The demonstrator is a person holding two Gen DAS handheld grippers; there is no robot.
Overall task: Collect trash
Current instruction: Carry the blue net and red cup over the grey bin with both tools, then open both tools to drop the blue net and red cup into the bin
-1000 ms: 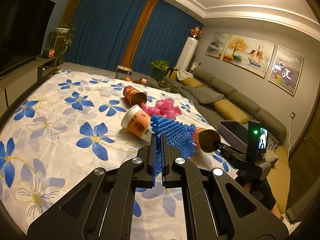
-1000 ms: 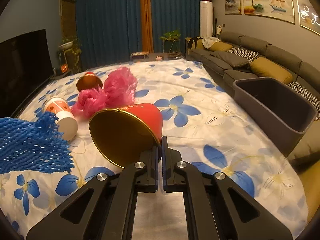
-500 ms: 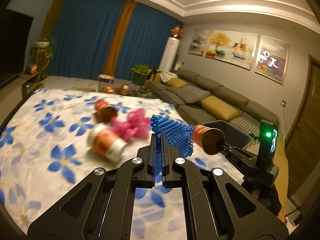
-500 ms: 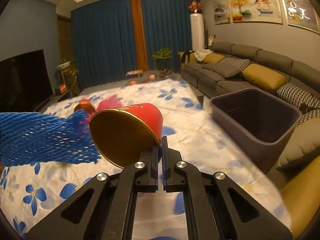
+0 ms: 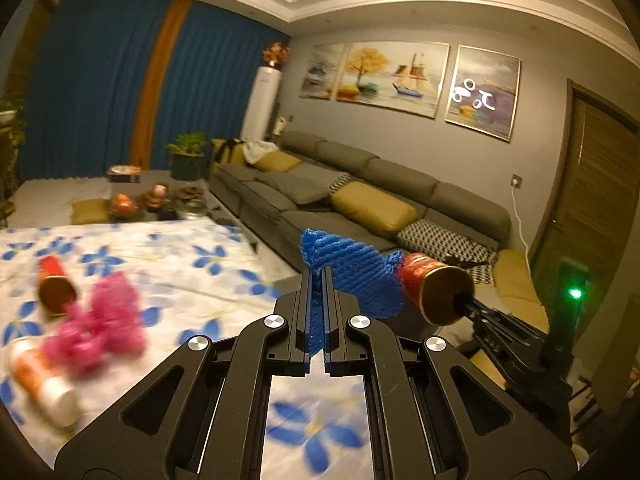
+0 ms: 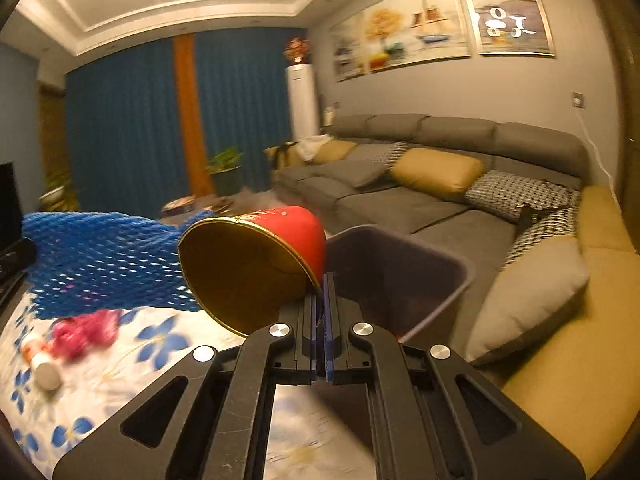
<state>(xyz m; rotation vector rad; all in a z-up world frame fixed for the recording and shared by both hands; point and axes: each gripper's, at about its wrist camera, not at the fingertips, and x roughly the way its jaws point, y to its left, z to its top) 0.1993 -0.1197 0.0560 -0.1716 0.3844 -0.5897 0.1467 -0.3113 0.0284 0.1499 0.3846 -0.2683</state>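
Note:
My left gripper [image 5: 318,280] is shut on a blue foam net sleeve [image 5: 356,280], held up in the air; the same blue net [image 6: 100,264] fills the left of the right wrist view. My right gripper [image 6: 322,284] is shut on the rim of a red paper cup [image 6: 256,264] with a gold inside, lifted just left of a dark grey bin [image 6: 396,276]. That red cup [image 5: 434,290] also shows at the right of the left wrist view. On the flowered cloth [image 5: 192,280] lie a pink net [image 5: 100,328], a second red cup [image 5: 54,284] and an orange-and-white cup [image 5: 44,384].
A long grey sofa [image 6: 420,196] with yellow and patterned cushions runs along the right wall. A grey cushion [image 6: 532,292] lies right of the bin. Blue curtains, a potted plant [image 5: 186,156] and a low table with small items [image 5: 156,200] stand at the far end.
Both grippers rose and swung right with their loads, away from the cloth. The bin now sits just behind the red cup. The pink net and two cups slid to the left.

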